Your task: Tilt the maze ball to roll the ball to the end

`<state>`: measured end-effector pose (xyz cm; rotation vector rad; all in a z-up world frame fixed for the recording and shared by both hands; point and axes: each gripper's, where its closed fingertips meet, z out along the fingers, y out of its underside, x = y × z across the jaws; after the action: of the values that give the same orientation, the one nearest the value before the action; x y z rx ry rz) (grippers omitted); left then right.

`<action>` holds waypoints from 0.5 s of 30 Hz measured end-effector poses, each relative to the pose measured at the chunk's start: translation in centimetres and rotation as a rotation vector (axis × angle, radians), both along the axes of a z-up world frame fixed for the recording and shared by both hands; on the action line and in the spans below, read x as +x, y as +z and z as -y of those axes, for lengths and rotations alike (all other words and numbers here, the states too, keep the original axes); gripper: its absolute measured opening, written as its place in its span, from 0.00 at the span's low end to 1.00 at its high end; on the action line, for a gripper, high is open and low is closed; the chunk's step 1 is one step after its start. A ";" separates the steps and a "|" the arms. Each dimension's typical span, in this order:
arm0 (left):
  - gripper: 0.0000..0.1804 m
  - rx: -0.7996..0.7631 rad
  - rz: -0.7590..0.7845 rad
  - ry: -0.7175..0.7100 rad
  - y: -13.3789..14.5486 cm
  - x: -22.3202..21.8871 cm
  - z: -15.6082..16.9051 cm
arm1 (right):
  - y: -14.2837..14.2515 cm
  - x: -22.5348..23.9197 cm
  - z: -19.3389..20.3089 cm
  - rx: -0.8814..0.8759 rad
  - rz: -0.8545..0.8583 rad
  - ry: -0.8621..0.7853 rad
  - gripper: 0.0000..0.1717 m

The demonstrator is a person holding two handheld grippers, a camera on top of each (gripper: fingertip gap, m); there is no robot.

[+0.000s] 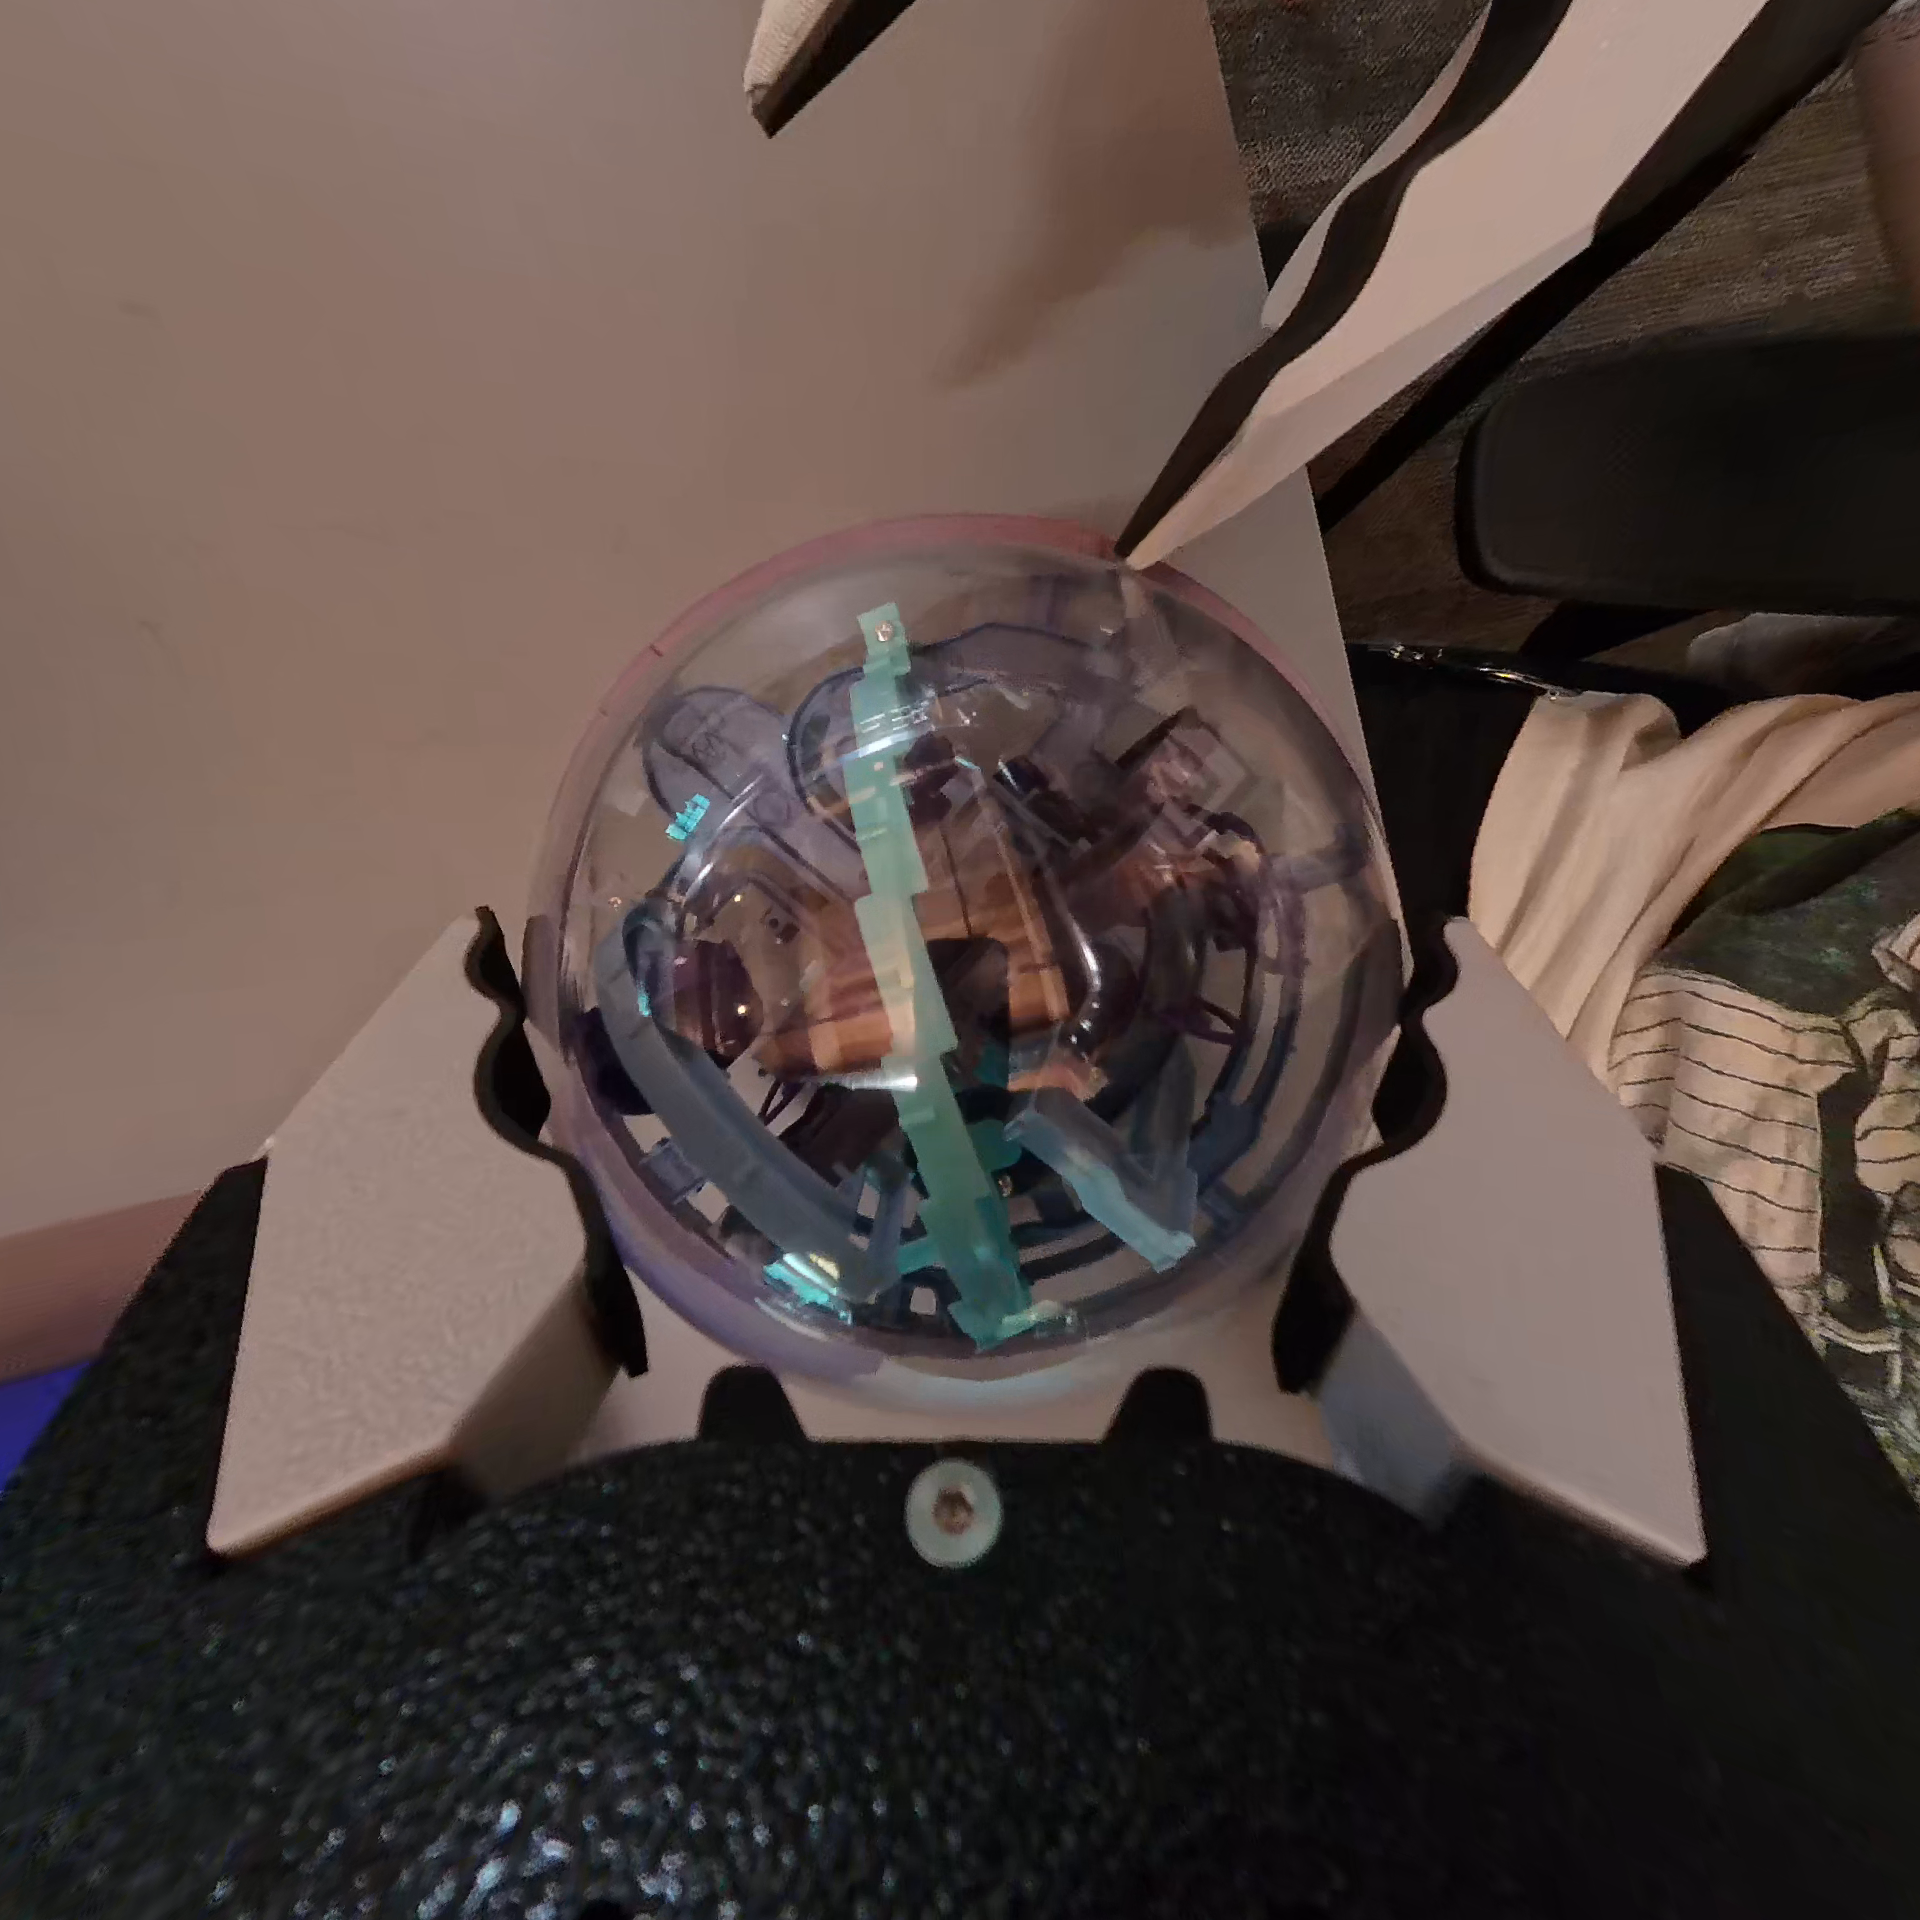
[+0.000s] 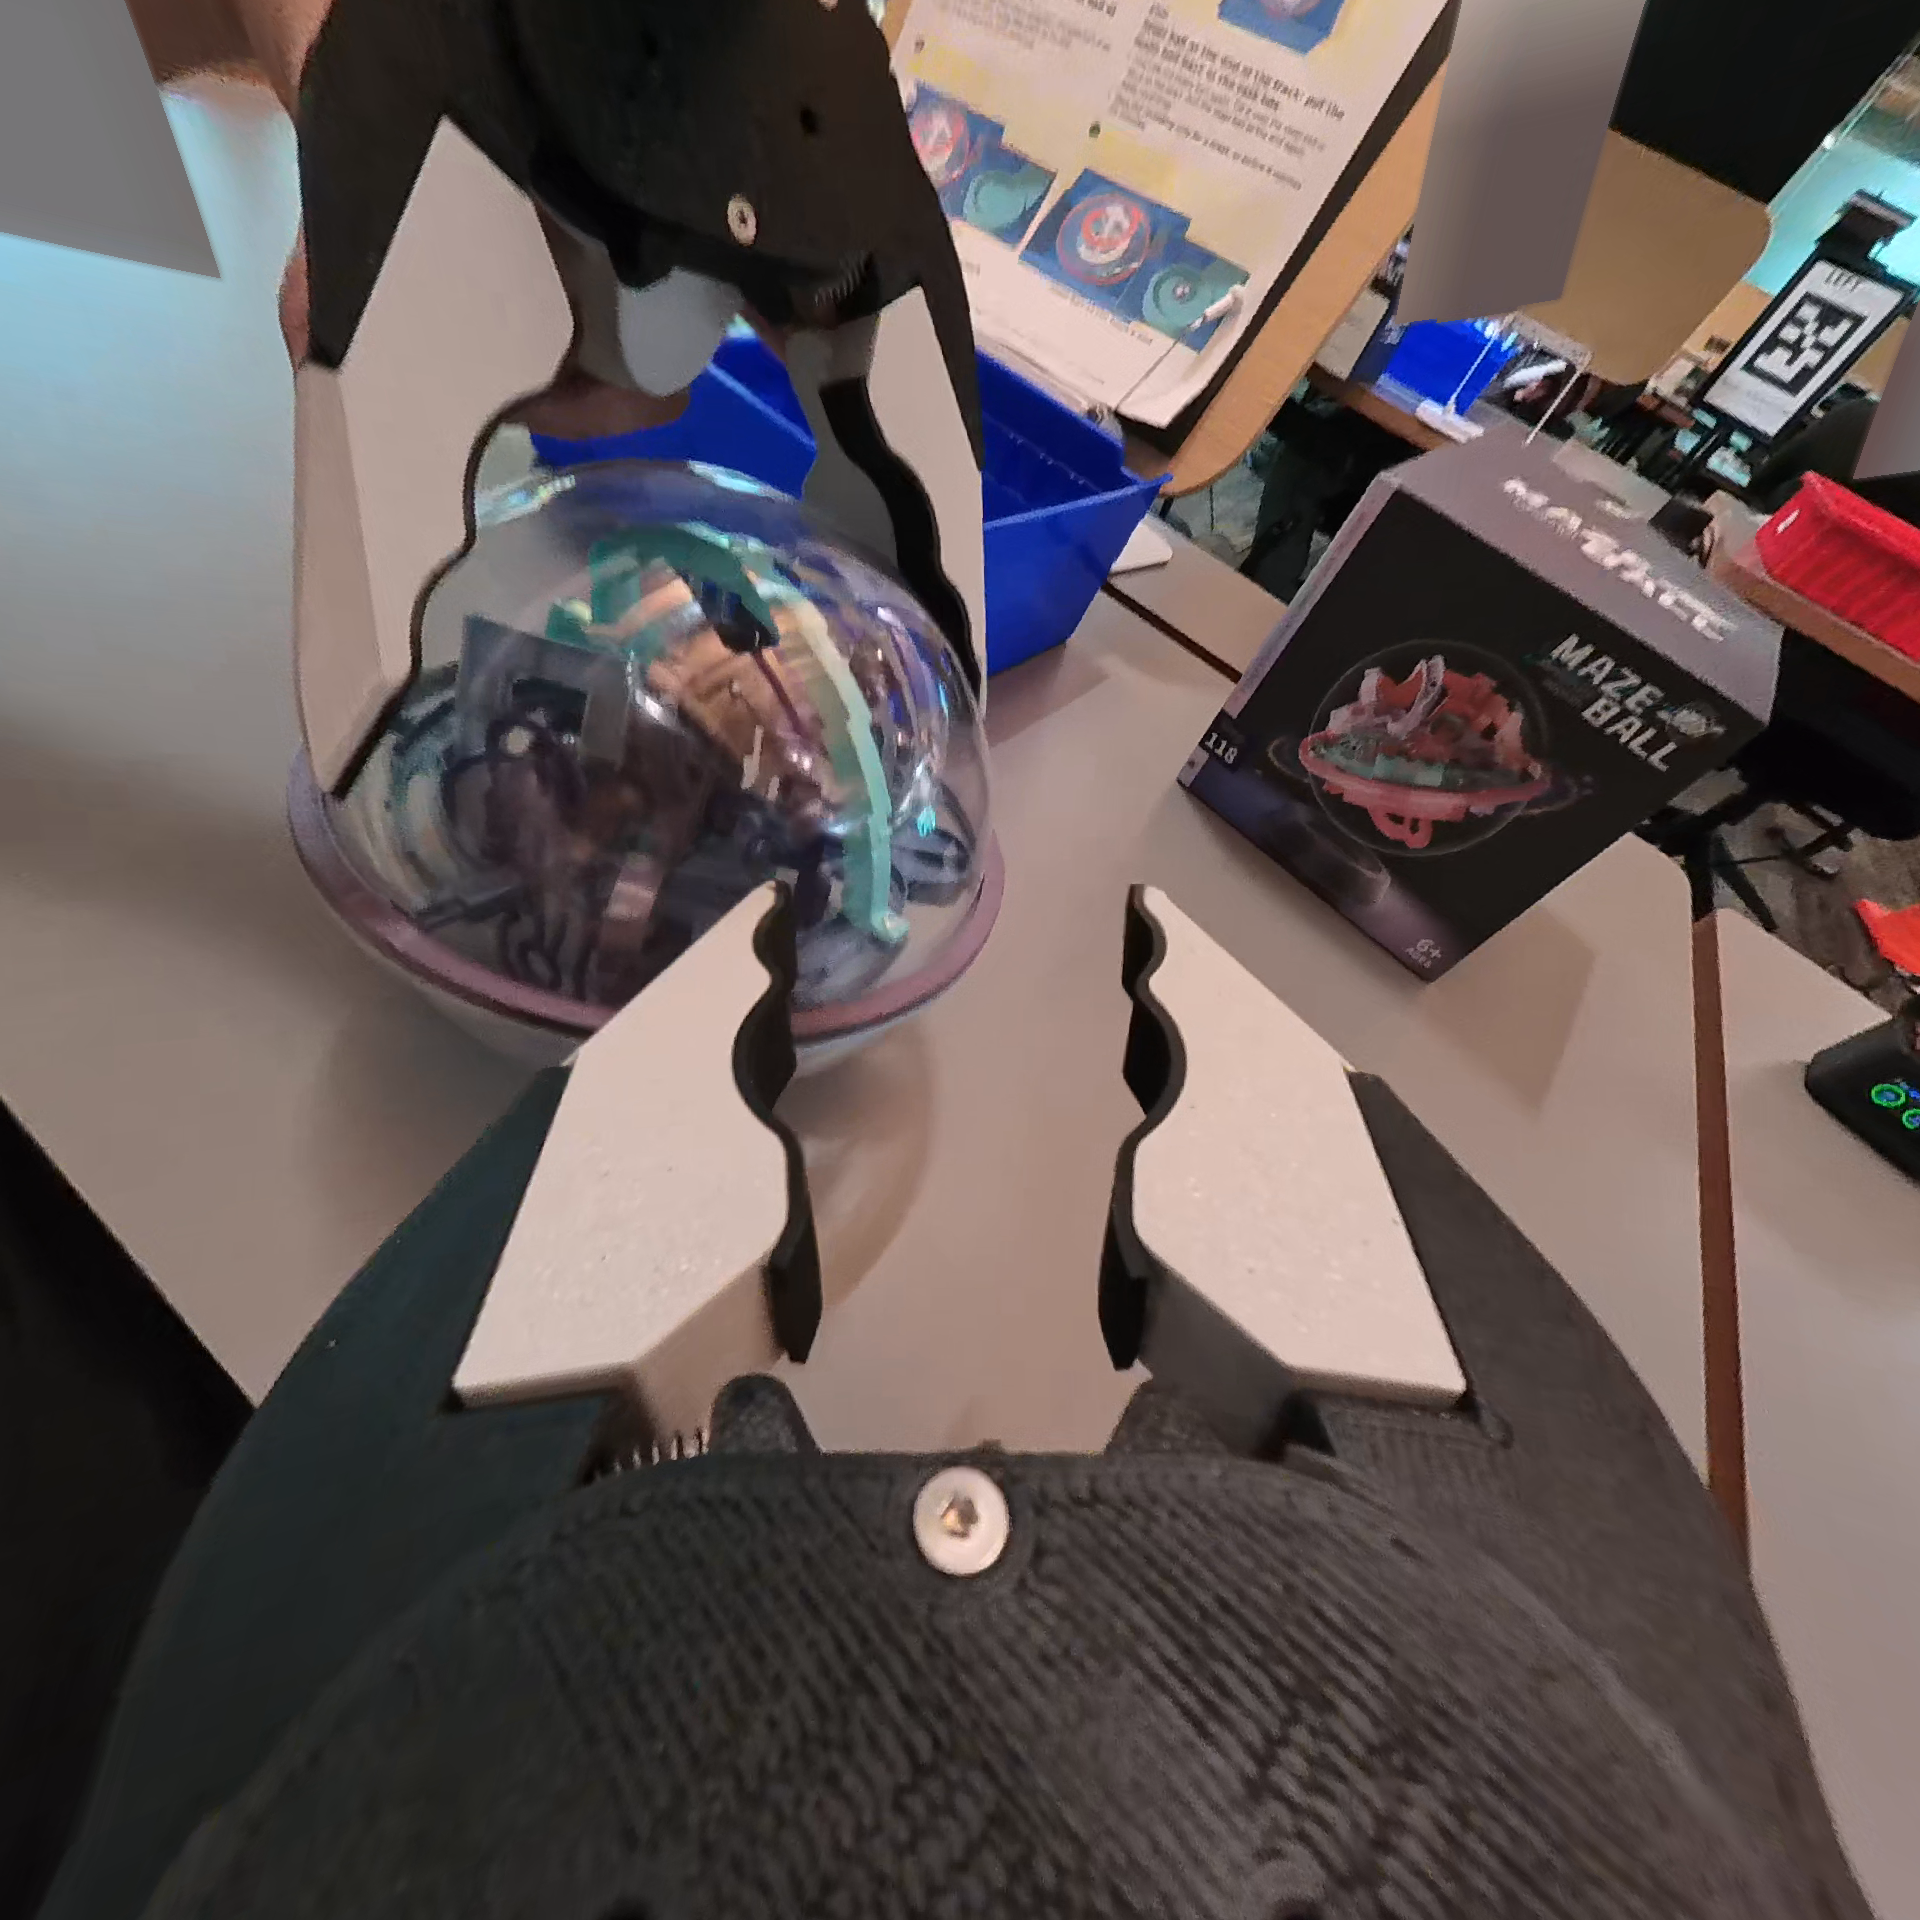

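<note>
The maze ball is a clear sphere with teal and purple tracks inside and a pale lower half; it rests on the grey table. My left gripper comes down from above, and both its pads press on the ball's sides. The right wrist view shows the same grip on the ball by the left gripper. My right gripper is open with nothing between its pads, just right of the ball. In the left wrist view one right fingertip reaches the ball's rim.
A black maze ball box stands on the table to the right. A blue bin and an instruction sheet lie behind the ball. A black device with green lights sits far right. A person's shirt is beyond the table edge.
</note>
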<state>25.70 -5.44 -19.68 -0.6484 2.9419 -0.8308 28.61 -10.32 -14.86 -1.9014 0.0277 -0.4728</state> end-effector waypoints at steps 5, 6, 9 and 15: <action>0.87 -0.007 0.006 0.007 0.0 0.2 0.4 | 1.6 -1.5 -1.6 0.127 -0.056 0.107 0.30; 0.88 -0.019 0.004 0.014 0.0 0.3 0.4 | 1.8 -1.5 -1.9 0.152 -0.070 0.108 0.31; 0.87 -0.058 -0.003 0.032 0.1 0.5 0.4 | 2.2 -1.4 -2.4 0.183 -0.073 0.110 0.36; 0.87 -0.125 -0.009 0.049 0.3 0.7 0.2 | 2.2 -2.3 -3.7 0.141 -0.049 0.157 0.50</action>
<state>26.45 -5.62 -19.39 -0.7288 2.8879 -1.0153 26.31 -6.64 -12.64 -1.7608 -0.0546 -0.3100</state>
